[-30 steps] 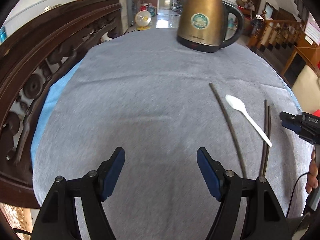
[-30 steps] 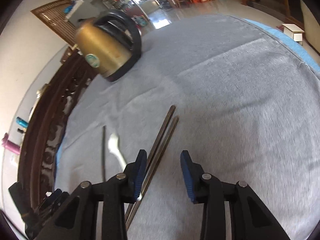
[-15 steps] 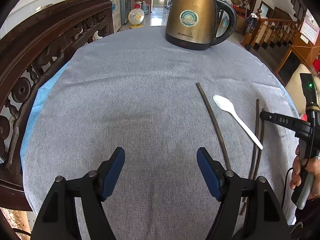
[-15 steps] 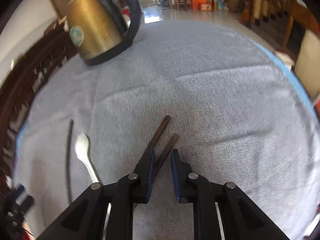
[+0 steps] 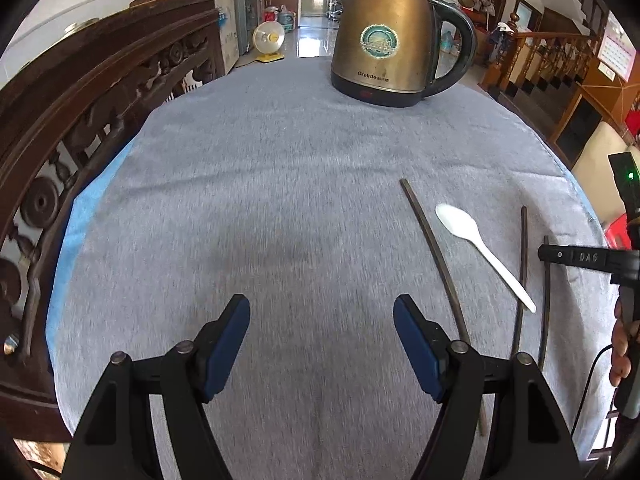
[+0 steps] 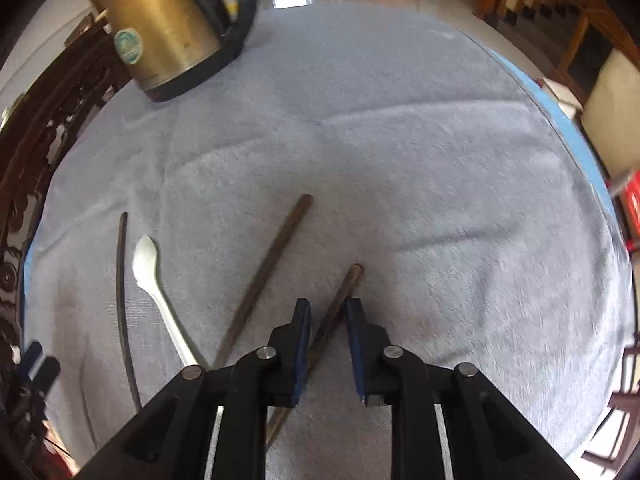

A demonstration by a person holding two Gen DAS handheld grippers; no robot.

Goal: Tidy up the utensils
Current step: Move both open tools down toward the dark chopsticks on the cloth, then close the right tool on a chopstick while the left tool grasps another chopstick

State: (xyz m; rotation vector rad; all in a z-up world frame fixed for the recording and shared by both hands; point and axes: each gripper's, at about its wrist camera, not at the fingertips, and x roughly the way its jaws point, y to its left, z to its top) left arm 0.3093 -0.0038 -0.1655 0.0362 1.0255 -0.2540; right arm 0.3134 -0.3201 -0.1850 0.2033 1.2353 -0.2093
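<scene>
- Blue-padded black left gripper (image 5: 320,308) is nearest in its own camera. Its jaws stand wide apart with nothing between them, and we only see bare grey fabric tablecloth (image 5: 280,200) in the gap.
- Same kind of right gripper (image 6: 326,304) points steeply down at the cloth. Its jaws have just been closing and are down to a narrow gap.
- One dark brown wooden chopstick (image 6: 348,280) runs slantwise through that gap, its end poking out just past the pad tips. We can see cloth on both sides of it between the pads, so it doesn't look pinched.
- In the left view a person's hand (image 5: 620,344) wraps the right gripper's handle at the right edge of the picture.
- Second dark brown chopstick (image 6: 276,256) lies just left of the right gripper, flat on the cloth. It fans away from the first one, so their far ends are apart.
- White plastic spoon (image 6: 146,256) sits further left, bowl pointing away from us. Its handle runs back toward the near end of that second chopstick. We can't tell if they touch, since the gripper body hides that spot.
- Third thin dark stick (image 6: 120,280) lies left of the spoon, close beside it but not touching.
- Carved dark wooden chair back (image 5: 80,120) curves along the left side of the table.
- Brass-coloured electric kettle with a black handle (image 5: 380,40) stands upright at the far edge of the cloth, well apart from all the utensils.
- Wooden staircase railing (image 5: 540,52) is way back on the right.
</scene>
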